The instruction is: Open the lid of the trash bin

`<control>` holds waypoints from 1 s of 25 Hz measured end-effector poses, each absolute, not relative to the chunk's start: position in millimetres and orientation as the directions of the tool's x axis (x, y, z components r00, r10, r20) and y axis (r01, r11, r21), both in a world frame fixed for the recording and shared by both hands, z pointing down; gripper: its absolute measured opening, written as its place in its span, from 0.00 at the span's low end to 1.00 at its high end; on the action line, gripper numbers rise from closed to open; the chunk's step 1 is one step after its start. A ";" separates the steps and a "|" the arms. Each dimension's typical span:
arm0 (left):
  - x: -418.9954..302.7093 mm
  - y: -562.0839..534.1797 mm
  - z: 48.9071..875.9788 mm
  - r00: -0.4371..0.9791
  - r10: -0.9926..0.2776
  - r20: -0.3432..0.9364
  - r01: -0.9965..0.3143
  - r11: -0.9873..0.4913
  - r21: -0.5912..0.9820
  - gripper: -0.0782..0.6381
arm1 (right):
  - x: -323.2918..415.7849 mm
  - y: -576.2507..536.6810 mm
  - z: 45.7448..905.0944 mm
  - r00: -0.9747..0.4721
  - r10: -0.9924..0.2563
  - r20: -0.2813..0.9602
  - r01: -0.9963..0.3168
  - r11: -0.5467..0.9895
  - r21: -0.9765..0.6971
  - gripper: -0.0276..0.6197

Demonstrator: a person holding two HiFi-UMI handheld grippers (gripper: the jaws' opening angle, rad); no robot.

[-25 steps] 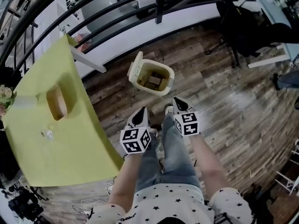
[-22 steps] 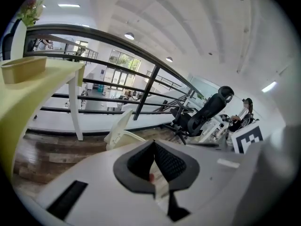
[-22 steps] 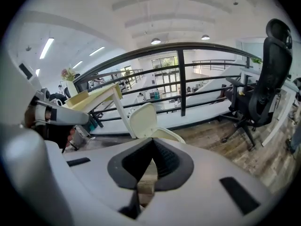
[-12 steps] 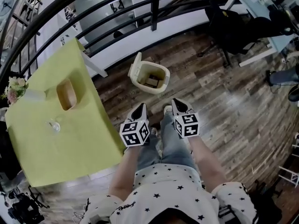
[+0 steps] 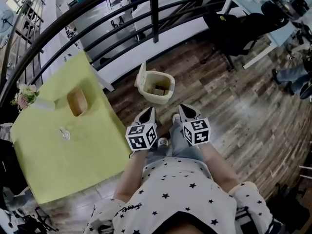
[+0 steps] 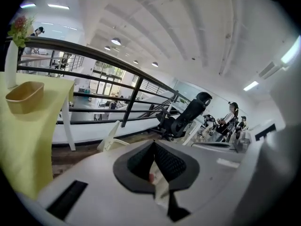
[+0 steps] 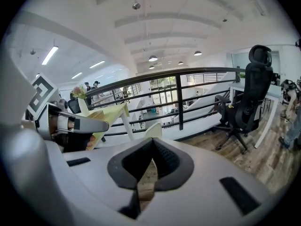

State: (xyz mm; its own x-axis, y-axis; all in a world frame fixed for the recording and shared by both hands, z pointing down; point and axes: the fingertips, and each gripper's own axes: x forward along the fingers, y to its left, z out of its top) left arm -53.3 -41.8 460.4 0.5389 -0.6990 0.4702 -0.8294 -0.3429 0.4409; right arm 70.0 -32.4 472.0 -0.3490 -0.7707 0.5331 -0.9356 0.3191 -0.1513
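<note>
The cream trash bin (image 5: 157, 87) stands on the wood floor in front of the person, its lid (image 5: 141, 75) tipped up at the left side and the inside showing. Both grippers hang close to the person's legs, short of the bin and touching nothing. My left gripper (image 5: 148, 111) is shut and empty, and so is my right gripper (image 5: 183, 108). In the left gripper view the raised lid (image 6: 109, 135) shows beyond the closed jaws of the left gripper (image 6: 154, 144). The right gripper view has the lid (image 7: 153, 129) just above the right gripper (image 7: 153, 141).
A yellow-green table (image 5: 73, 150) stands at the left with a wooden bowl (image 5: 77, 101), a small glass item (image 5: 64, 134) and a vase of flowers (image 5: 25, 96). A black railing (image 5: 154, 13) runs behind the bin. An office chair (image 5: 234, 28) is at the back right.
The head view has pulled back and tilted, so the bin looks smaller and farther off. Both grippers keep their place by the legs, still shut. The lid stays up.
</note>
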 end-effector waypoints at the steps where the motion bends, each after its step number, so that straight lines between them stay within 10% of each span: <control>1: -53.1 -39.9 455.7 0.543 -0.699 0.465 -0.827 -0.349 0.441 0.13 | 69.6 -30.3 464.9 -0.349 -0.778 0.522 -0.936 0.320 -0.149 0.03; 25: -57.5 -26.5 419.9 0.607 -0.695 0.387 -0.788 -0.459 0.412 0.13 | 62.0 -7.8 402.2 -0.345 -0.855 0.388 -0.939 0.307 -0.157 0.03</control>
